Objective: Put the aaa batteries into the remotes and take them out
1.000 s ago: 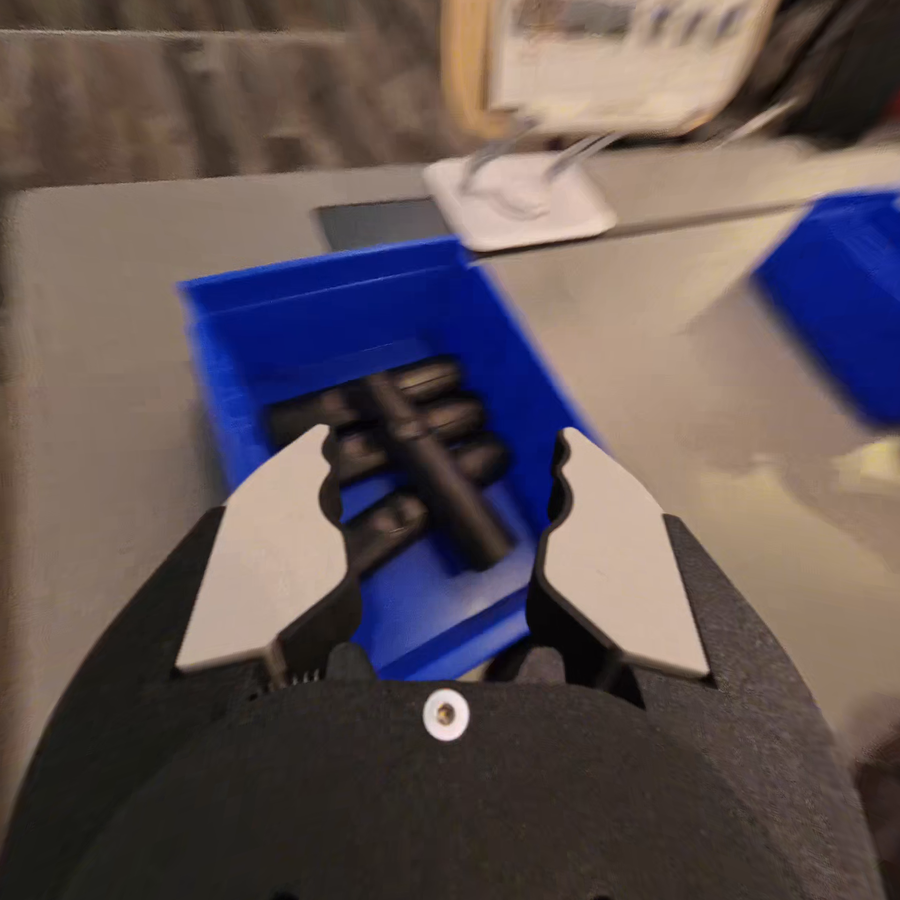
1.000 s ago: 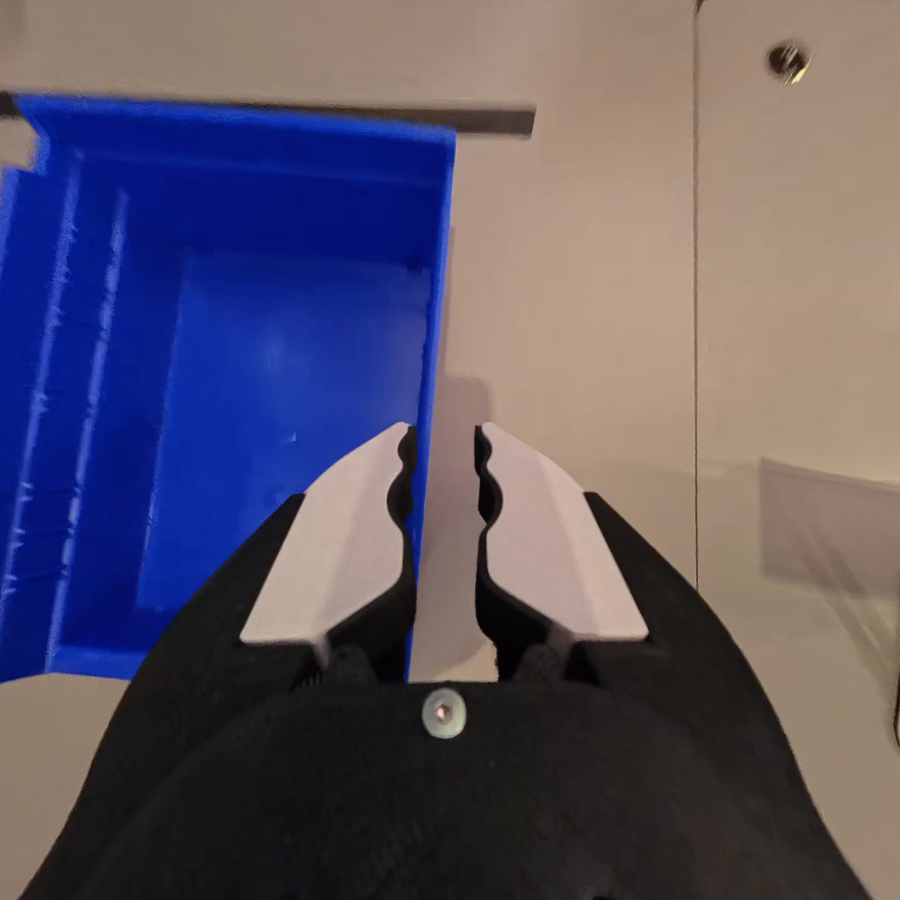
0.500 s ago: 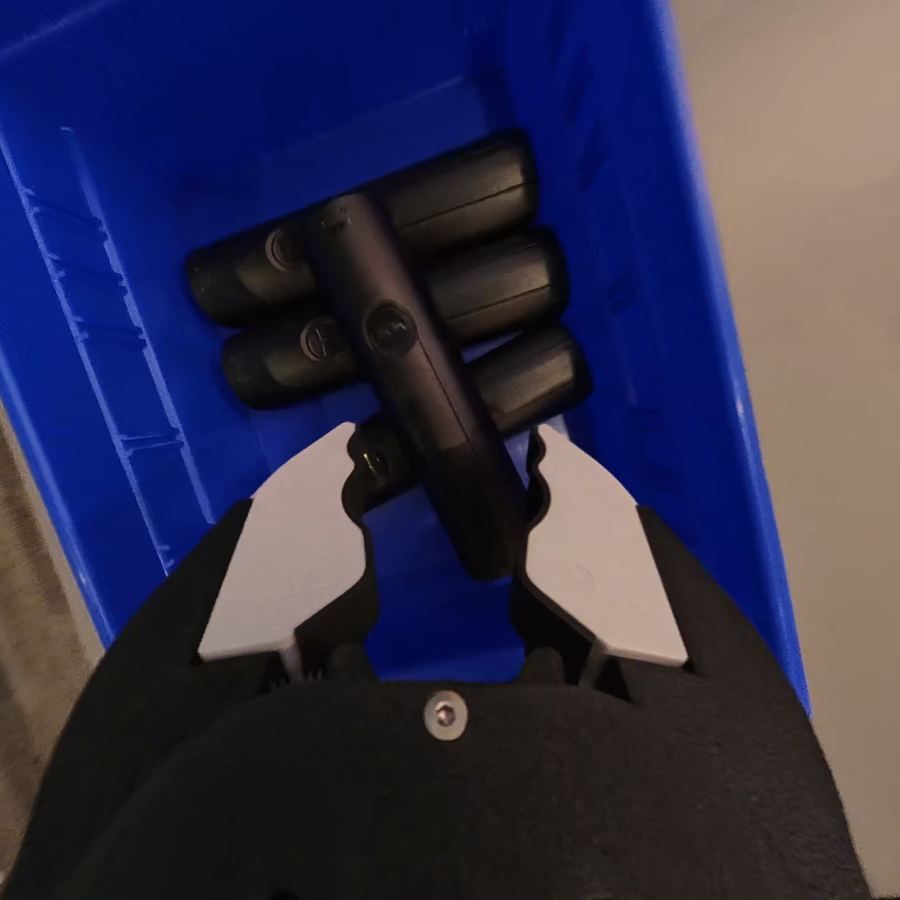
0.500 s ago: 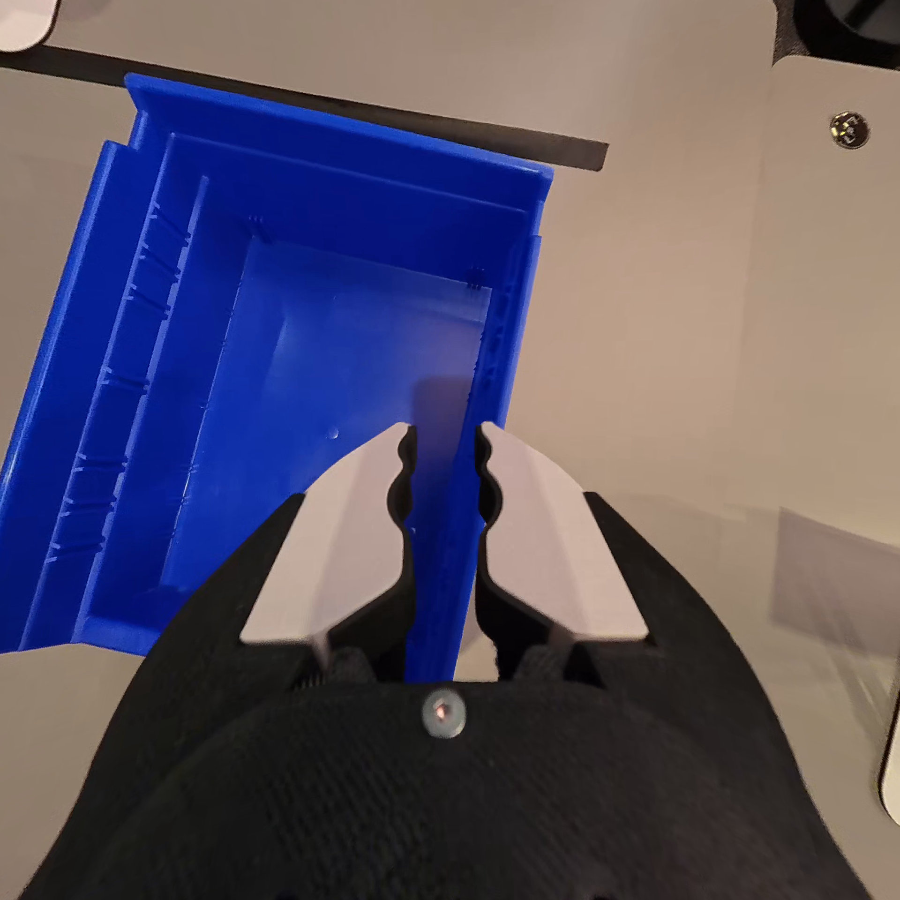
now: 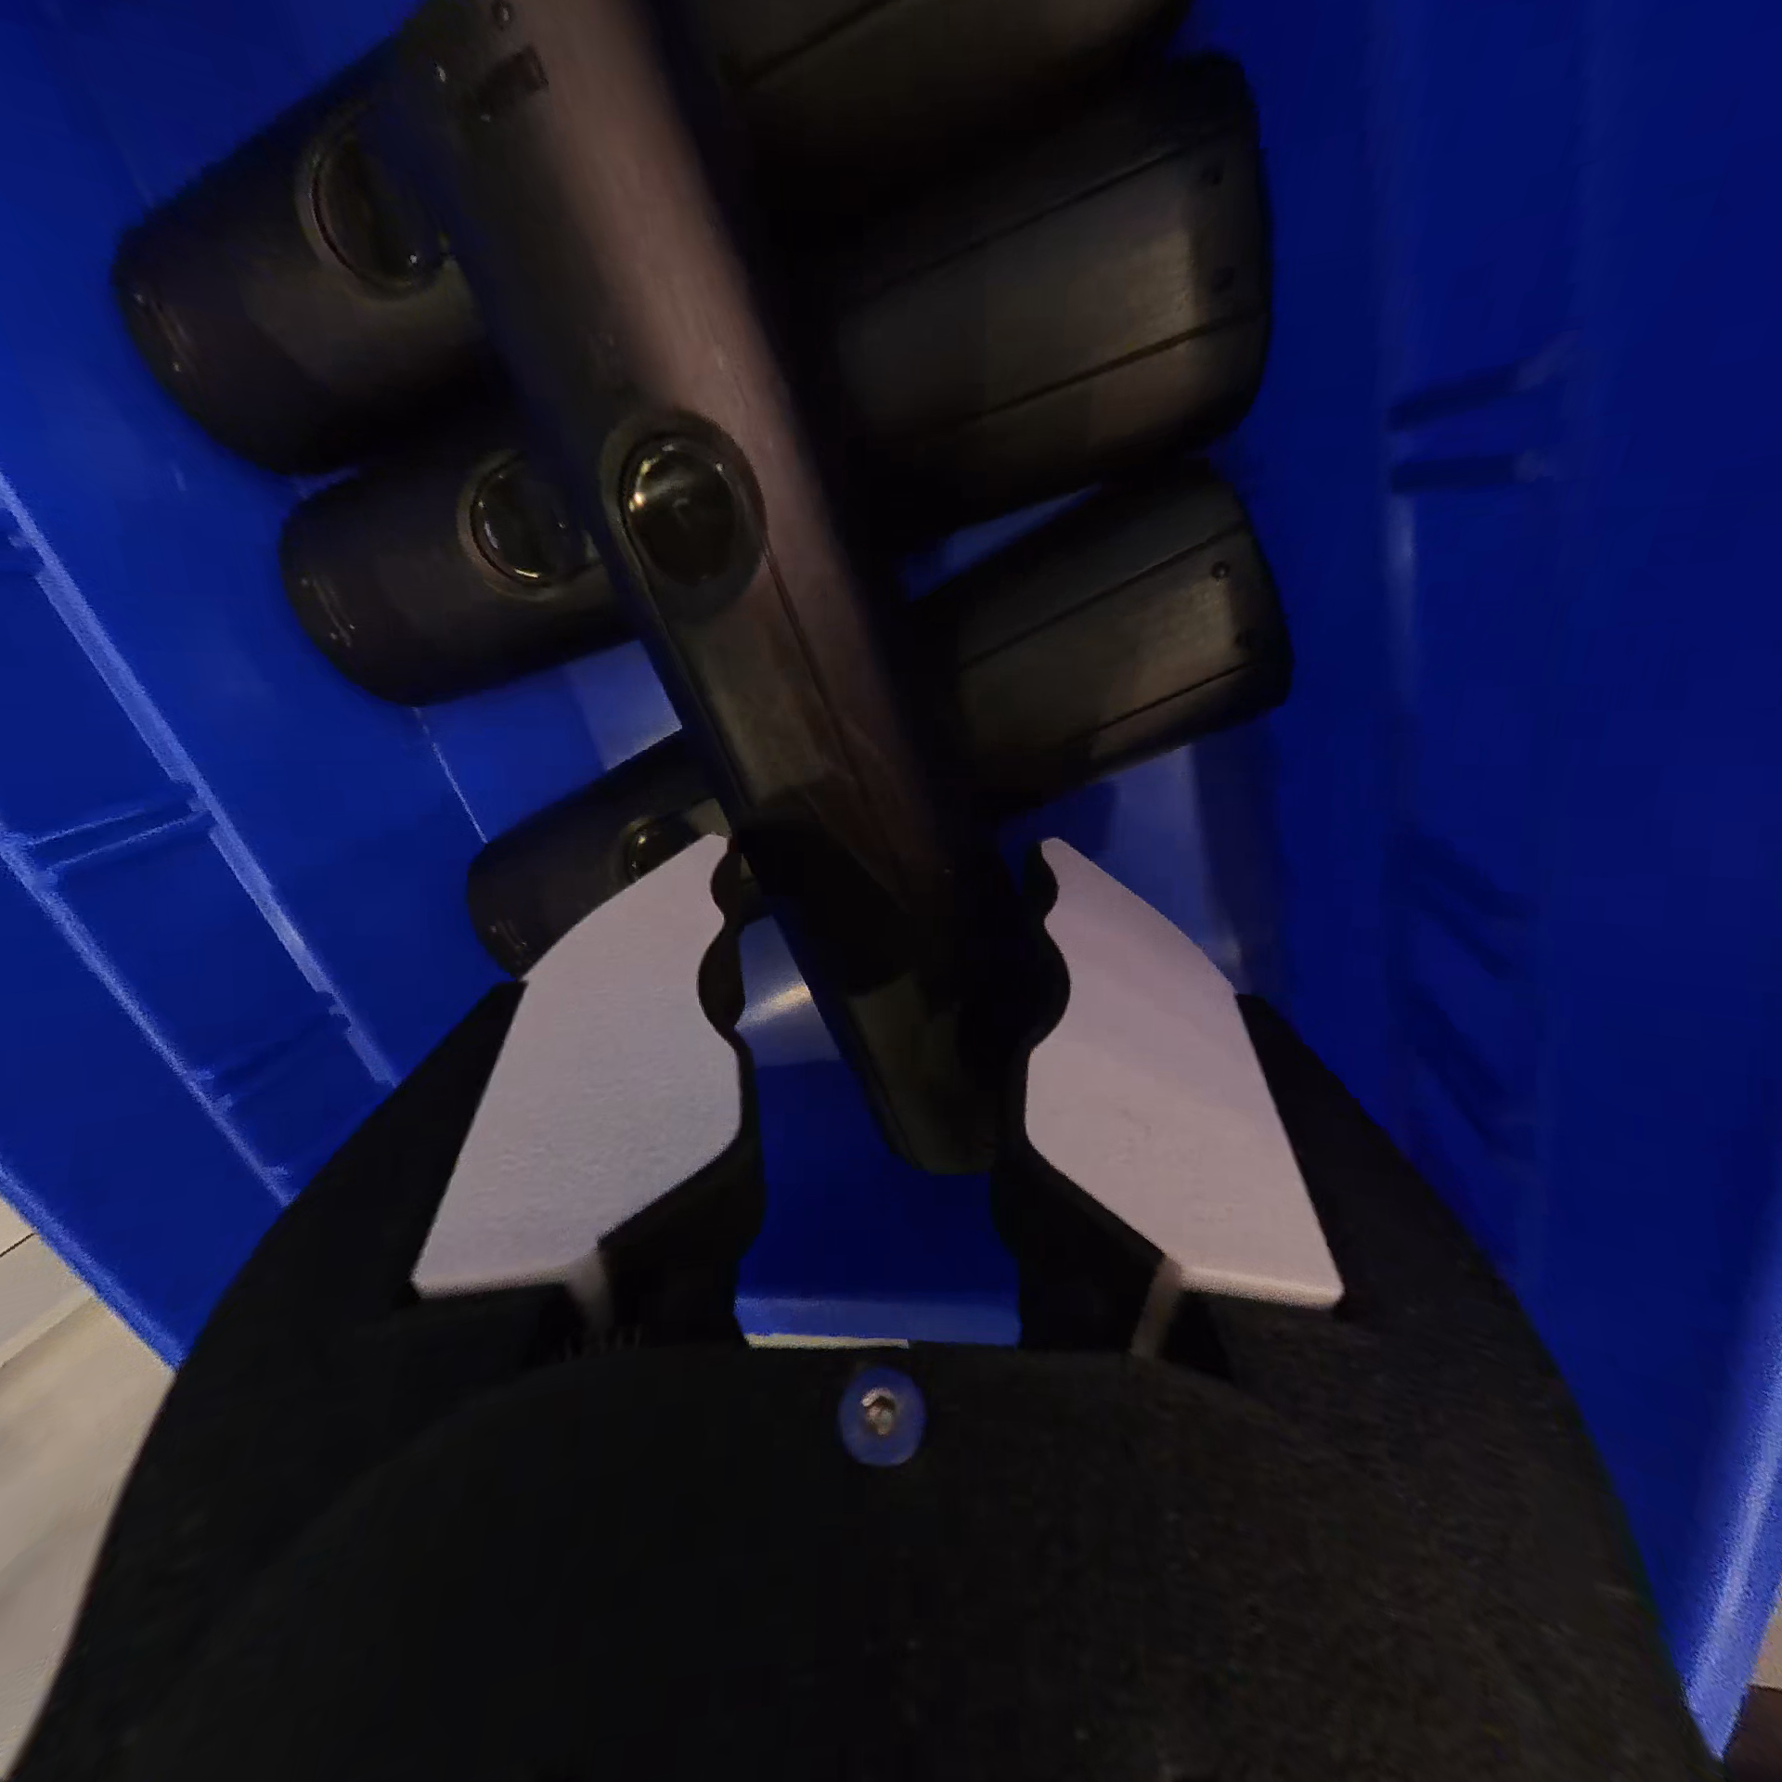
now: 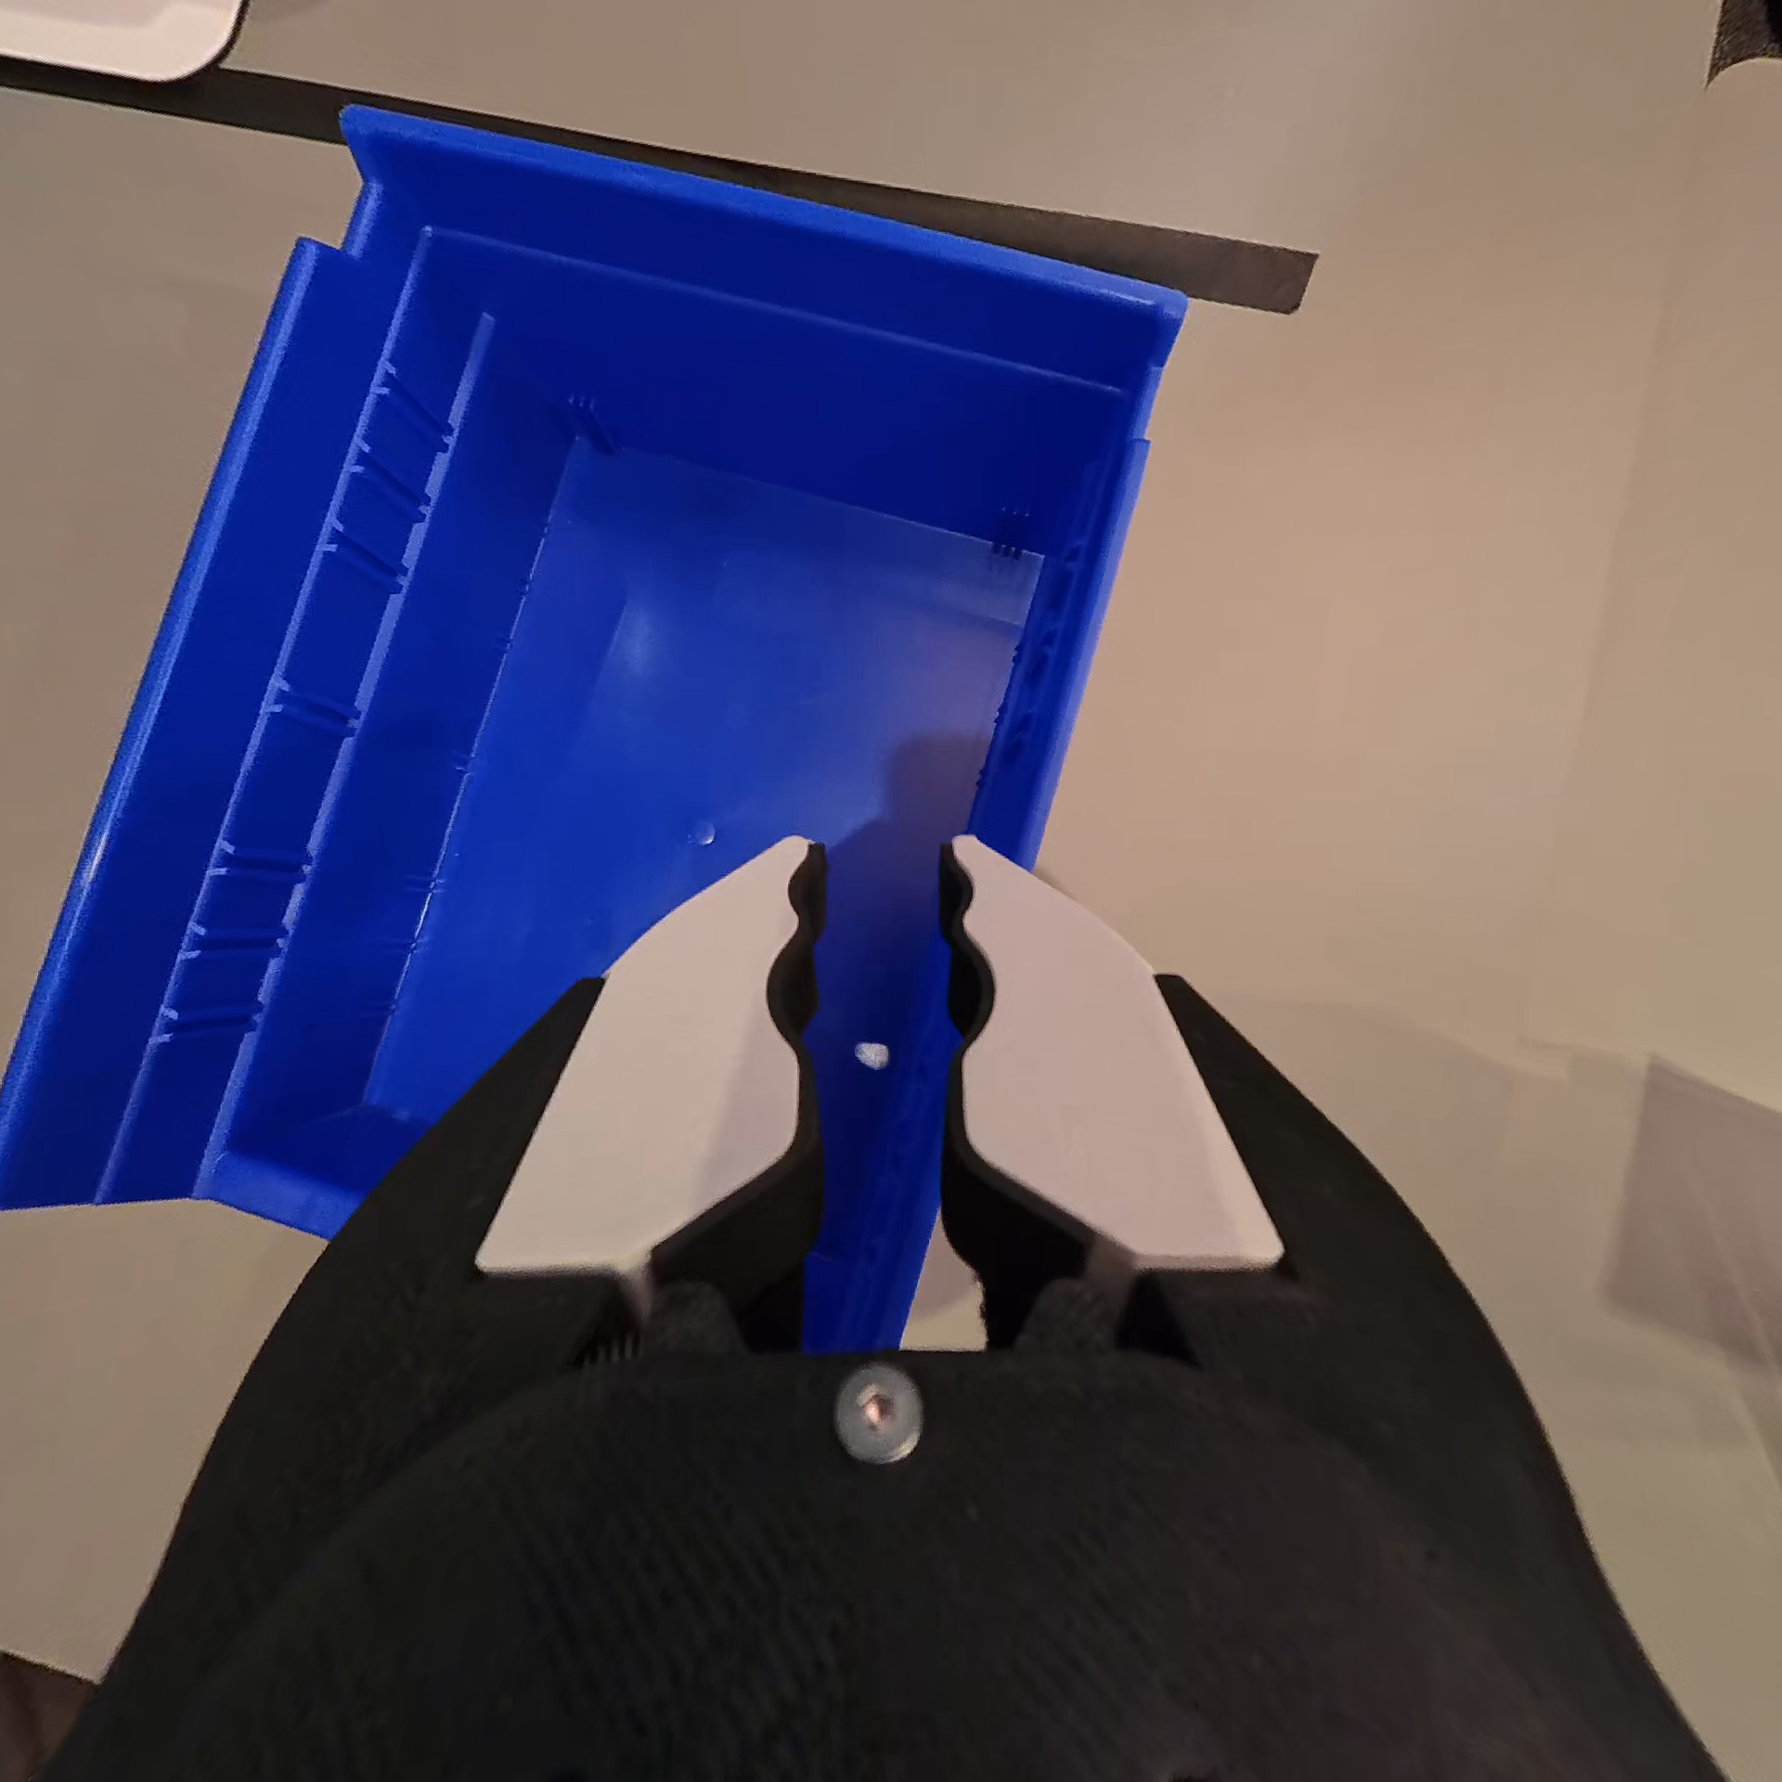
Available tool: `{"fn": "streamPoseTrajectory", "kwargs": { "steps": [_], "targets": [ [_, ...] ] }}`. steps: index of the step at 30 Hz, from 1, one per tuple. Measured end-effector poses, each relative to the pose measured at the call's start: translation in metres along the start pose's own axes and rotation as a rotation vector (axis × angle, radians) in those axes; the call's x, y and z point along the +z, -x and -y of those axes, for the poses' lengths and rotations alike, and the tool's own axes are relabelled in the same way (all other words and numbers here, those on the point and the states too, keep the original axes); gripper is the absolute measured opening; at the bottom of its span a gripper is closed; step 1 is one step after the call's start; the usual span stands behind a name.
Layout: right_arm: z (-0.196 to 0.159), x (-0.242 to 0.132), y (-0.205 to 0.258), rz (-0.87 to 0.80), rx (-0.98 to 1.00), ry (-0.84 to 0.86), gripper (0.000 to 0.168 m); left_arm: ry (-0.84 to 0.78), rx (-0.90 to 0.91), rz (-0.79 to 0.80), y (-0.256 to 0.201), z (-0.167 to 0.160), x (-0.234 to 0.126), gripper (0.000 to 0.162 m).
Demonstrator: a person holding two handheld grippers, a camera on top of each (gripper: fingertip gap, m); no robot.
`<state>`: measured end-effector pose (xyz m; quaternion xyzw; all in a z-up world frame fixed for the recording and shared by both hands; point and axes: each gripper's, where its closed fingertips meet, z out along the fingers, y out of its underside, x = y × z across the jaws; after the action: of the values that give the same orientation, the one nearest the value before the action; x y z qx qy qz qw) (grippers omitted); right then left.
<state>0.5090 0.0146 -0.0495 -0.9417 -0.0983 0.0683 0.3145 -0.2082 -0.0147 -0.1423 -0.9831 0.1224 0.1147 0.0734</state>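
In the left wrist view, several black remotes lie side by side in a blue bin. One more black remote lies slantwise on top of them. My left gripper is down inside the bin, and its jaws stand against both sides of the top remote's near end. In the right wrist view, my right gripper holds nothing. Its jaws are a narrow gap apart above the right wall of a second blue bin, which has no remotes in it. No batteries show in either view.
The second bin stands on a beige table, with a dark strip running behind it. A white flat object shows at the top left corner. The first bin's walls stand close on both sides of my left gripper.
My left gripper has dropped from above the bin down into it and narrowed its jaws around the top remote's near end. My right gripper has drifted over the second bin's right wall, with its gap unchanged.
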Motion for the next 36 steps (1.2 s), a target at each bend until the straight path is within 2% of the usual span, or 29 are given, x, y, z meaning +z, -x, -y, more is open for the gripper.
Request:
{"fn": "streamPoseTrajectory", "kwargs": {
  "steps": [4,8,18,23,36],
  "targets": [
    [-0.001,0.000,0.000,0.010,0.000,0.004,0.025,-0.010,-0.005,-0.052,-0.007,-0.006,-0.003,0.055],
    [-0.006,0.002,-0.001,0.014,0.002,0.025,0.026,0.051,-0.002,-0.060,-0.007,-0.017,0.001,0.053],
    [-0.013,0.009,0.002,0.019,-0.021,0.080,0.026,0.025,-0.002,-0.107,-0.011,-0.014,-0.002,0.047],
    [-0.013,0.012,0.003,0.012,-0.029,0.092,0.026,-0.045,-0.013,-0.149,-0.012,-0.009,-0.010,0.046],
    [-0.012,0.014,0.005,-0.018,-0.049,0.113,0.026,-0.199,-0.008,-0.103,0.006,-0.005,-0.039,0.046]
  ]
}}
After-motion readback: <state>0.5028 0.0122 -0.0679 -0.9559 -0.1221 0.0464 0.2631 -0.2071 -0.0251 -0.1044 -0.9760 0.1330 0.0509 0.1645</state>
